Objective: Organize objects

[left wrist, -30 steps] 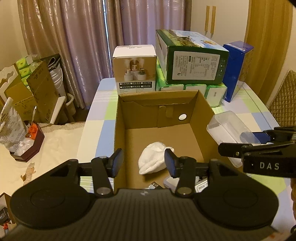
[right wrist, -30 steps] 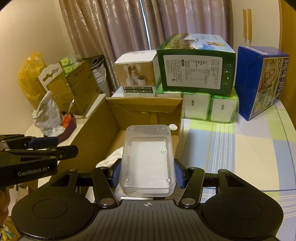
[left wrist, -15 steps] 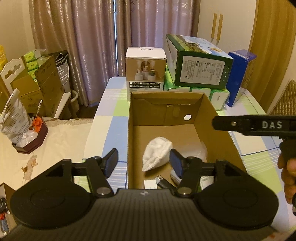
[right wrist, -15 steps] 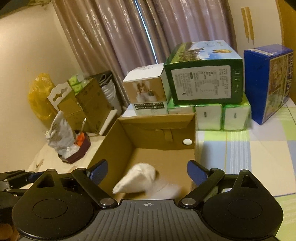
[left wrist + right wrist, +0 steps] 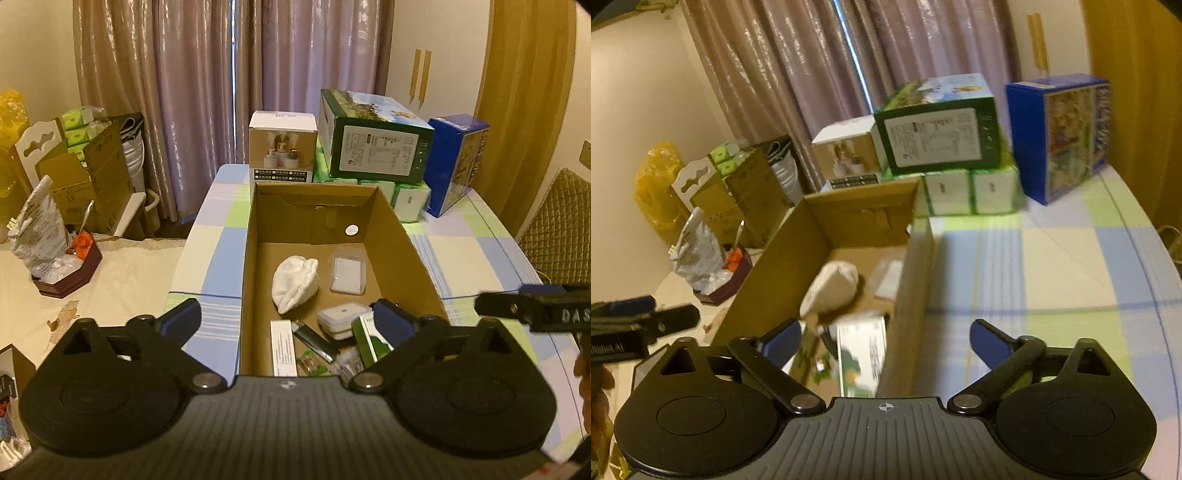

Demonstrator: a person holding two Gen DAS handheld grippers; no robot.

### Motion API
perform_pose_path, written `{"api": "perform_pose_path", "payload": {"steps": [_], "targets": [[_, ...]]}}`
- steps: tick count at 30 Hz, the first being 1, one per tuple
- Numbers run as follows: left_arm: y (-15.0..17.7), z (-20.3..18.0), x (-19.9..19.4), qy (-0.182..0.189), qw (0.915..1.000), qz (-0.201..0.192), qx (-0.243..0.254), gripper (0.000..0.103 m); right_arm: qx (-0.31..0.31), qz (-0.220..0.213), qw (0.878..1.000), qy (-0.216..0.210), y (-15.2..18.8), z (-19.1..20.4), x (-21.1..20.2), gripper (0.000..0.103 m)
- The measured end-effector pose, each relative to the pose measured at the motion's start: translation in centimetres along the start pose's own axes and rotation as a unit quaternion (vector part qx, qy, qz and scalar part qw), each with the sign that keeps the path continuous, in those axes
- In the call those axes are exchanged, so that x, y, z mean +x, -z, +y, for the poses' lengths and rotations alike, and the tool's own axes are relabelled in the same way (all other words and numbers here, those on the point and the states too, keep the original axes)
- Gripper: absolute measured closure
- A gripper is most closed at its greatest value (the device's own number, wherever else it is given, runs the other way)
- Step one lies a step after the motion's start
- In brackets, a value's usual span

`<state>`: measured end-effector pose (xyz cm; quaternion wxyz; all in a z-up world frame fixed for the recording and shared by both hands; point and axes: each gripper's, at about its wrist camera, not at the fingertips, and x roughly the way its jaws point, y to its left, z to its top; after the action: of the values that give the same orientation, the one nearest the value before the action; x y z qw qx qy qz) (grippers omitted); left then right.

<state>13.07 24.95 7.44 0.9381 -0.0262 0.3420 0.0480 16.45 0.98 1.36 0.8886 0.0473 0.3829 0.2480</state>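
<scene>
A: How far along is the tidying, reading left to right?

B: The left tool [image 5: 286, 319] is spread wide and carries nothing, hovering over the near end of the cardboard box [image 5: 248, 258]. Inside, a white cloth [image 5: 295, 282] lies mid-floor, a clear plastic case [image 5: 348, 274] sits just right of it, and small packets and a lighter [image 5: 314, 338] crowd the near end.

A: And the right side?

B: The right tool [image 5: 882, 341] is released too, empty, straddling the box's right wall. The tabletop [image 5: 1063, 258] beyond shows no loose items, only stacked cartons at its far edge, so I judge the work mostly done.
</scene>
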Motion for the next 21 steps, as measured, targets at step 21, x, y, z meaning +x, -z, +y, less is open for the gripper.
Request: {"api": "perform_pose_path", "payload": {"steps": [21], "targets": [[7.5,-3.4,-10.2,0.025,0.9989,0.007,-0.04,0.001,-0.032,0.012,0.998,0.052,9.2,1.9,-11.3,0.002]]}}
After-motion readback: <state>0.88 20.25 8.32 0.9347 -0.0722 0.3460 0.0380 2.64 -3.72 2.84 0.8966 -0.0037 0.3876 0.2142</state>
